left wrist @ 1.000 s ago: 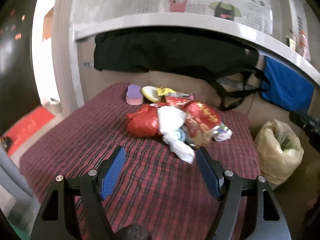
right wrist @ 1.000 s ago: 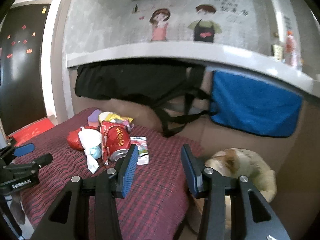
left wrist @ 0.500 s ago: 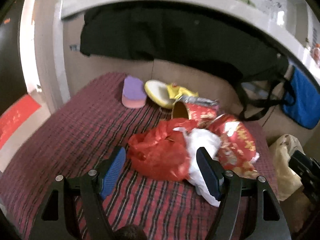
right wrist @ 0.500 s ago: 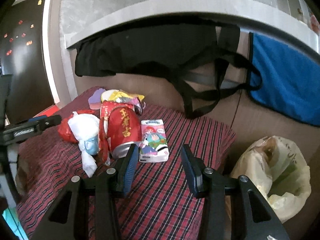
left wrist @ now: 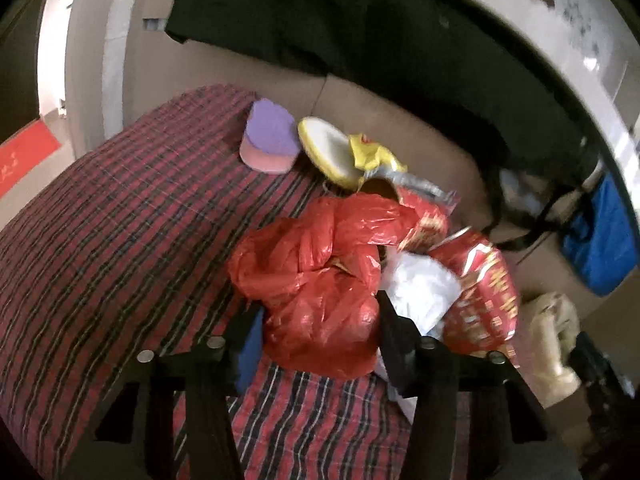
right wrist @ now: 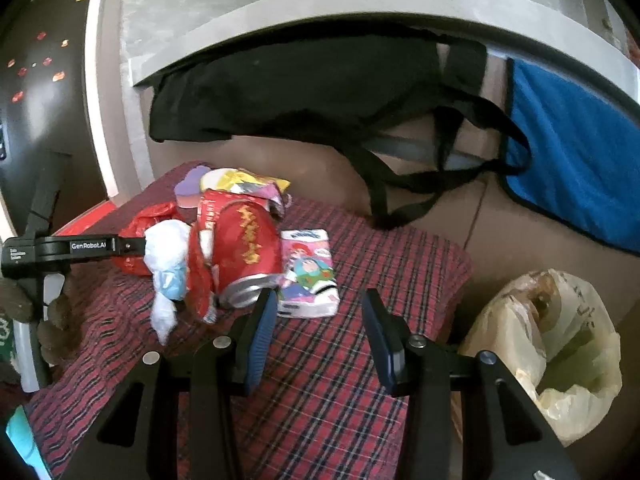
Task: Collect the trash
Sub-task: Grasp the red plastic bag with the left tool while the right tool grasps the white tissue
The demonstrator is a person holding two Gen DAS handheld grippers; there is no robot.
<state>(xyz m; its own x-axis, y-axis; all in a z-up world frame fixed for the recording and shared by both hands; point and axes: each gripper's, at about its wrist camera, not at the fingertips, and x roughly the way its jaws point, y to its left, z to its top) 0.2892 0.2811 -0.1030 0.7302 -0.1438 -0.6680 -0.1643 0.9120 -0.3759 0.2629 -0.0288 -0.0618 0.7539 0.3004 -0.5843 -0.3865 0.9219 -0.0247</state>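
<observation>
The left gripper [left wrist: 320,320] straddles the crumpled red plastic bag [left wrist: 316,276] on the plaid cloth [left wrist: 120,240], its jaws closing around it; whether the pads already press cannot be told. The right gripper [right wrist: 318,316] stands fairly wide with nothing between its fingers, just short of the tissue pack [right wrist: 308,272] beside the red can [right wrist: 244,252]. A pale trash bag [right wrist: 552,352] gapes beside the table.

The left claw [left wrist: 320,334] pointed steeply downward, its jaws closing around a red plastic bag [left wrist: 320,280] between them. The right claw [right wrist: 318,330] angled downward too, jaws apart, gripping nothing.
</observation>
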